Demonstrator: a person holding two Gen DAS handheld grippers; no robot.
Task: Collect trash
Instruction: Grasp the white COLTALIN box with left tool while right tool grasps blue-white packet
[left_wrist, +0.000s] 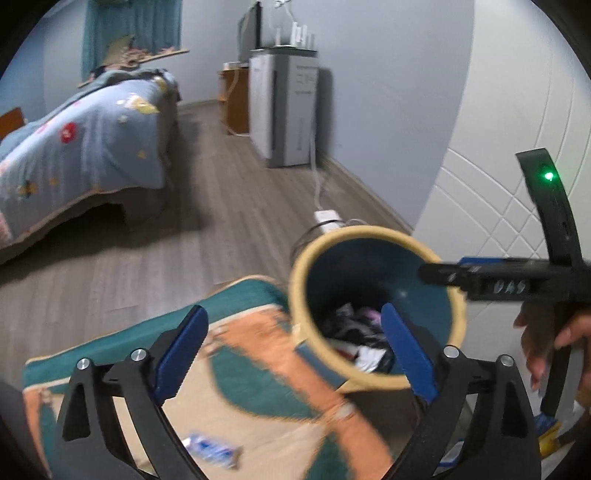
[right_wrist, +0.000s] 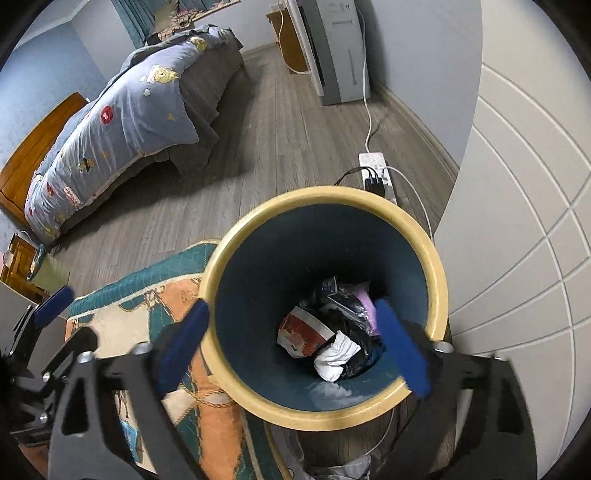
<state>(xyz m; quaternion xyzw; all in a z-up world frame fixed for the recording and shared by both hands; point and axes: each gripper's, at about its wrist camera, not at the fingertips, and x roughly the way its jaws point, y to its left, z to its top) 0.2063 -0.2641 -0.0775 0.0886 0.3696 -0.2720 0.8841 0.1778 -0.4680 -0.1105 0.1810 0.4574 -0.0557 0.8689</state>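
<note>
A round bin with a yellow rim (right_wrist: 321, 195) and a dark blue inside stands on the floor beside a patterned rug (right_wrist: 166, 314). Crumpled trash (right_wrist: 325, 332) lies at its bottom: a red-and-white wrapper, black plastic, white paper. My right gripper (right_wrist: 291, 306) hangs open over the bin's mouth, nothing between its pads. My left gripper (left_wrist: 293, 310) is open and empty too, to the left of the bin rim (left_wrist: 299, 295), over the rug (left_wrist: 258, 369). A blue-and-white wrapper (left_wrist: 212, 448) lies on the rug below it. The right gripper's finger (left_wrist: 443, 275) reaches over the bin, held by a hand (left_wrist: 554, 339).
A white panelled door (right_wrist: 517, 258) stands right of the bin. A power strip (right_wrist: 375, 166) with cables lies just behind it. A bed (right_wrist: 122, 122) with a blue quilt fills the left. A grey-white appliance (right_wrist: 332, 51) stands by the far wall.
</note>
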